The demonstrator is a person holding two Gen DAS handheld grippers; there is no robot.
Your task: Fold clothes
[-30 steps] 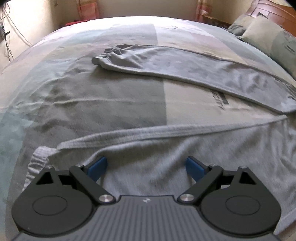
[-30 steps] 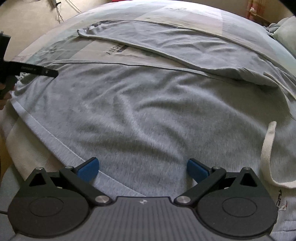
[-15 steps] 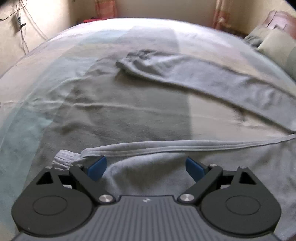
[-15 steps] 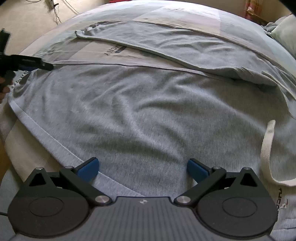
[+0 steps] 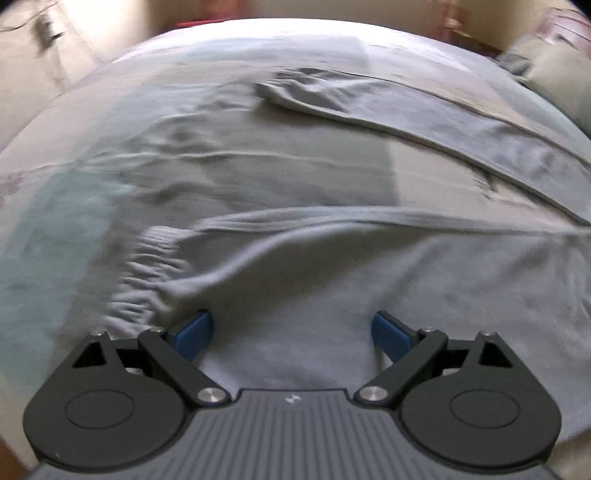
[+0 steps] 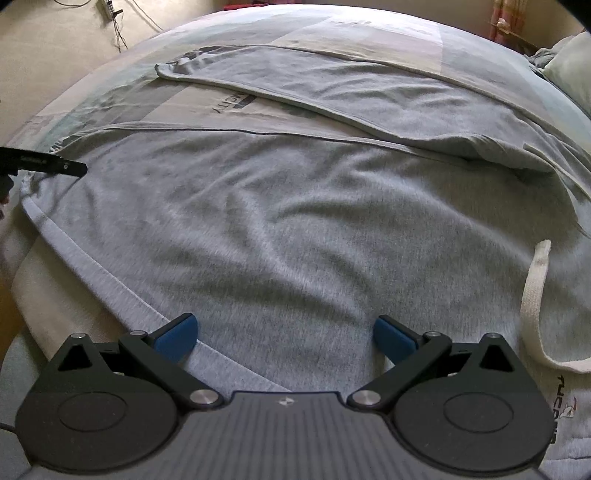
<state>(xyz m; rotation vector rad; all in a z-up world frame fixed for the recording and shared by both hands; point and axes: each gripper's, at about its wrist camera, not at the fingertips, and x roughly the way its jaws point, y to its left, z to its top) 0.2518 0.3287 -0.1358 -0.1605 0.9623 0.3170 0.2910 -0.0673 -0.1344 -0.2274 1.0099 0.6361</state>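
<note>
A pair of light grey sweatpants (image 6: 295, 221) lies spread on the bed, legs pointing left. My left gripper (image 5: 291, 328) hovers open just over the near leg, beside its ribbed cuff (image 5: 147, 273). The far leg (image 5: 424, 114) stretches across the bed behind it. My right gripper (image 6: 286, 332) is open over the wide upper part of the near leg, with the side seam (image 6: 92, 266) under its left finger. A cream drawstring (image 6: 533, 295) curls at the right. In the right wrist view the left gripper's tip (image 6: 48, 166) shows at the far left edge.
The bed carries a patchwork cover (image 5: 295, 166) of grey, teal and cream blocks. Pillows (image 6: 569, 66) sit at the far right. Beige floor with cables (image 6: 110, 22) lies beyond the bed's left side. A curtain shows at the back.
The left gripper's view has swung left and closer to the cuff of the near leg, which now looks bunched and lifted. The right gripper has barely moved.
</note>
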